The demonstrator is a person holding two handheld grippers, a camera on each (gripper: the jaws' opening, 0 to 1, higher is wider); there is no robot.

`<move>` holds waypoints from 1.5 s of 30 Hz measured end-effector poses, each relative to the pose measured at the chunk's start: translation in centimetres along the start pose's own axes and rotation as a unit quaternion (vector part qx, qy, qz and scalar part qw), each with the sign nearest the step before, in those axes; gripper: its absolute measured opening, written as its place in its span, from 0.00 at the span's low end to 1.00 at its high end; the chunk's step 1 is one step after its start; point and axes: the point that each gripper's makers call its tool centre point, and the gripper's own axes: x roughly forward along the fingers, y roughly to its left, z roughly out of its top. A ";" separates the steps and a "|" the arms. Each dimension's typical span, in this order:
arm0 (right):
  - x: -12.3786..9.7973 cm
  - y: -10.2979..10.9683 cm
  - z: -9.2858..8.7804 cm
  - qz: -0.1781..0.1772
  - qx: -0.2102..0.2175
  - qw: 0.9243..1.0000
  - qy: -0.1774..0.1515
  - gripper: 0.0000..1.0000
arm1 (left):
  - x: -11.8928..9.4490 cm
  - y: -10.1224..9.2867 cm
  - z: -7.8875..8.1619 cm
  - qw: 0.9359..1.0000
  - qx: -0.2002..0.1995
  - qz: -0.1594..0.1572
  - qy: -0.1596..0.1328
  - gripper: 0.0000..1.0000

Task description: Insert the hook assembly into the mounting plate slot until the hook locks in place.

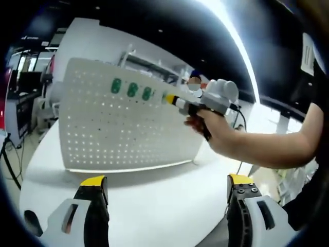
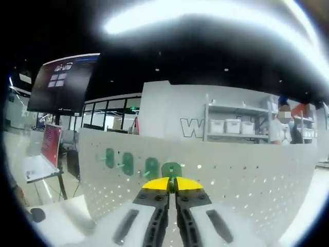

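A white perforated mounting plate (image 1: 113,128) stands upright on a white table (image 1: 154,206). Three green hooks (image 1: 132,90) sit in a row near its top. My left gripper (image 1: 166,180) is open wide, low over the table in front of the plate, with nothing between its jaws. A hand brings my right gripper (image 1: 170,99) in from the right, its yellow tips at the plate just right of the row. In the right gripper view, my right gripper (image 2: 172,184) is shut on a fourth green hook (image 2: 171,170) pressed at the plate (image 2: 247,180), beside the mounted hooks (image 2: 127,163).
The person's forearm (image 1: 267,146) crosses the right side of the left gripper view. The table's rounded edge (image 1: 31,170) falls away at left. Behind the plate are shelves with white bins (image 2: 231,126), a dark monitor (image 2: 61,85) and a person standing far off.
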 end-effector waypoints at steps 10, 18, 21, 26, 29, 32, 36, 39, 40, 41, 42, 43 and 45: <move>1.1 -0.2 -0.3 -0.021 0.015 1.000 -0.008 0.00 | -0.1 0.4 -0.4 1.000 -0.012 0.003 0.004 0.96; 1.6 -0.6 -0.8 -0.038 0.032 0.999 -0.014 0.00 | -0.4 1.0 -0.6 1.000 -0.017 0.006 0.007 0.96; 1.7 -0.9 -0.8 -0.048 0.038 0.998 -0.017 0.00 | -0.4 1.1 -0.8 1.000 -0.016 0.006 0.011 0.95; 2.0 -1.3 -0.4 -0.054 0.043 0.997 -0.026 0.00 | -0.2 1.3 -0.7 1.000 -0.017 0.007 0.010 0.95; 2.2 -1.3 -0.6 -0.058 0.043 0.997 -0.023 0.00 | -0.1 1.2 -0.9 1.000 -0.021 0.004 0.013 0.93; 2.3 -1.5 -0.6 -0.062 0.046 0.997 -0.024 0.00 | -0.1 1.3 -1.1 1.000 -0.021 0.005 0.015 0.93; 2.3 -1.5 -1.0 -0.069 0.048 0.996 -0.022 0.00 | 0.0 1.3 -1.2 1.000 -0.024 0.002 0.019 0.93; 2.4 -1.2 -1.0 -0.071 0.047 0.996 -0.023 0.00 | 0.0 1.5 -1.1 0.999 -0.027 0.001 0.022 0.92; 2.5 -1.2 -1.1 -0.072 0.048 0.996 -0.023 0.00 | 0.0 1.6 -1.0 0.999 -0.025 0.002 0.022 0.92; 2.6 -1.2 -1.2 -0.072 0.053 0.996 -0.021 0.00 | 0.0 1.7 -0.9 1.000 -0.024 0.002 0.021 0.92; 2.6 -1.2 -1.3 -0.074 0.055 0.996 -0.020 0.00 | 0.0 1.8 -0.8 1.000 -0.024 0.003 0.020 0.92; 2.6 -1.2 -1.3 -0.077 0.058 0.995 -0.022 0.00 | 0.0 1.8 -0.8 1.000 -0.024 0.003 0.019 0.92; 2.7 -1.1 -1.5 -0.079 0.063 0.995 -0.019 0.00 | 0.0 1.9 -0.8 0.999 -0.026 0.003 0.019 0.92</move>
